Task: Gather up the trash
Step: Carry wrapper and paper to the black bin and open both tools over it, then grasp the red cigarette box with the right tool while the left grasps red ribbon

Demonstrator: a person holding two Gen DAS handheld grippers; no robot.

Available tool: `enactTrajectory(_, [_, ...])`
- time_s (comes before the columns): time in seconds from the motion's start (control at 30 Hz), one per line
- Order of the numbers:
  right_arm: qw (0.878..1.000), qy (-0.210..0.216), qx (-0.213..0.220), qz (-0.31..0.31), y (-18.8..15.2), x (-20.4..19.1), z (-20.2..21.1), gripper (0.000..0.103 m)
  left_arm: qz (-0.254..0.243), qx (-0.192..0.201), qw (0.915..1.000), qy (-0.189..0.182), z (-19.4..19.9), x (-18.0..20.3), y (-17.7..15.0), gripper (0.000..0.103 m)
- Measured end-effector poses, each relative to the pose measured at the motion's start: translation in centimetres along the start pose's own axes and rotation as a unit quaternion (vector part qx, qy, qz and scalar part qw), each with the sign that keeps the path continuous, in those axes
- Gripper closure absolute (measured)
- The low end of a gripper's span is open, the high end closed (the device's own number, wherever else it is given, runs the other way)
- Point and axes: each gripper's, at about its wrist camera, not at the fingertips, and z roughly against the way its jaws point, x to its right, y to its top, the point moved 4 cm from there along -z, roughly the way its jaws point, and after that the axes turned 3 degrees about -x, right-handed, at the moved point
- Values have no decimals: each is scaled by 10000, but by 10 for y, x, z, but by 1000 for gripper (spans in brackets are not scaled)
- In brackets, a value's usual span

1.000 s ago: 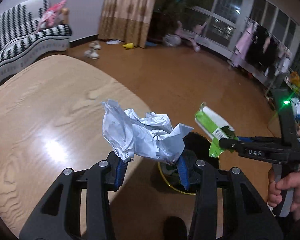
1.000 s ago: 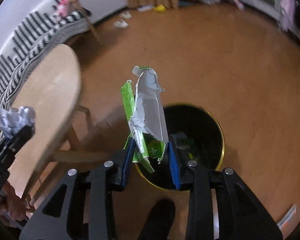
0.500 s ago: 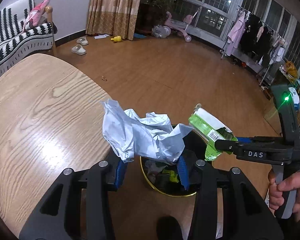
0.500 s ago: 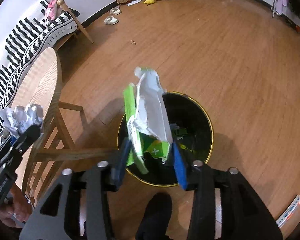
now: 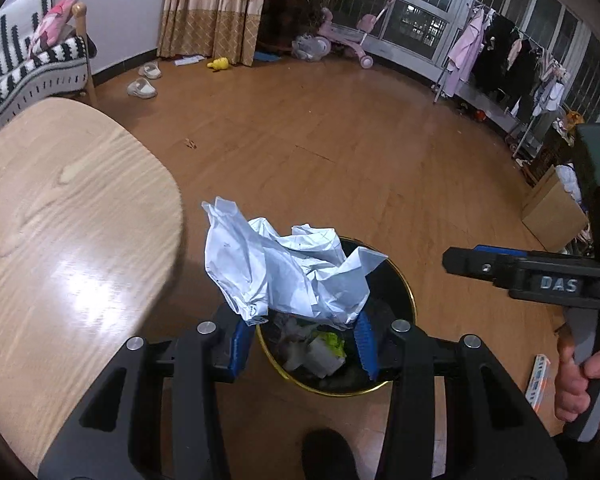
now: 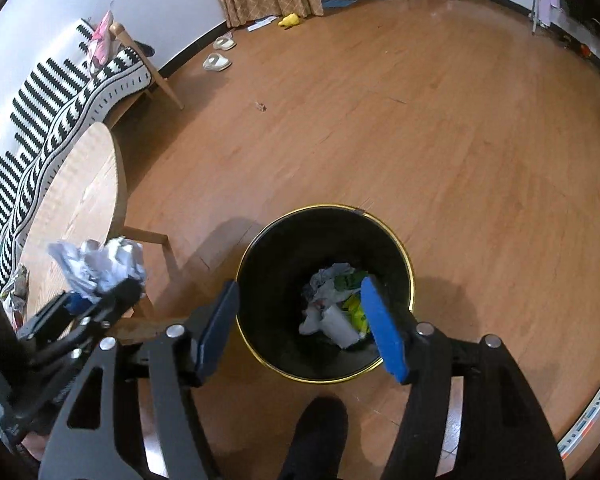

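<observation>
Right gripper (image 6: 300,324) hangs over the bin (image 6: 396,240), its jaws having just been opening and now wide apart with nothing between them — the green carton (image 6: 352,306) that they carried a second ago now lies in the bin among the other rubbish. Left gripper (image 5: 304,344) is clamped on the crumpled paper (image 5: 284,268), both blue pads pressing into its lower folds; in the left wrist view the wad hangs over the bin's near rim, while the right wrist view shows it off to the side of the bin, near the edge of the bench (image 6: 72,200), so it is probably not yet squarely over the mouth. That is the main risk: a light, springy wad let go too soon could catch the gold rim or drift and land on the floor (image 6: 420,120). It may also cling to one pad as the jaws part. The right gripper sits over the opening and could get in the way unless it clears off first. A dark shoe (image 6: 320,436) stands just before the bin, a wooden chair frame (image 6: 156,240) lies under the bench edge, and a small striped packet (image 6: 584,420) lies on the floor to one side — trash perhaps, though I cannot tell.
</observation>
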Motion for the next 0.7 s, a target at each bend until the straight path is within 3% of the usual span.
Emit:
enactTrajectory(0.13, [9998, -59, 104, -129, 1, 11, 10, 41, -10, -114, 9993, -352, -15, 15, 1, 57])
enactTrajectory(0.27, [9993, -75, 229, -299, 4, 23, 19, 41, -117, -76, 9987, -485, -21, 31, 2, 28])
enactTrajectory(0.43, [9992, -60, 299, -250, 4, 14, 25, 41, -156, -86, 9984, -531, -21, 34, -3, 24])
enactTrajectory(0.7, [9995, 21, 284, 94, 8, -33, 16, 37, 62, 123, 9996, -232, 17, -7, -3, 14])
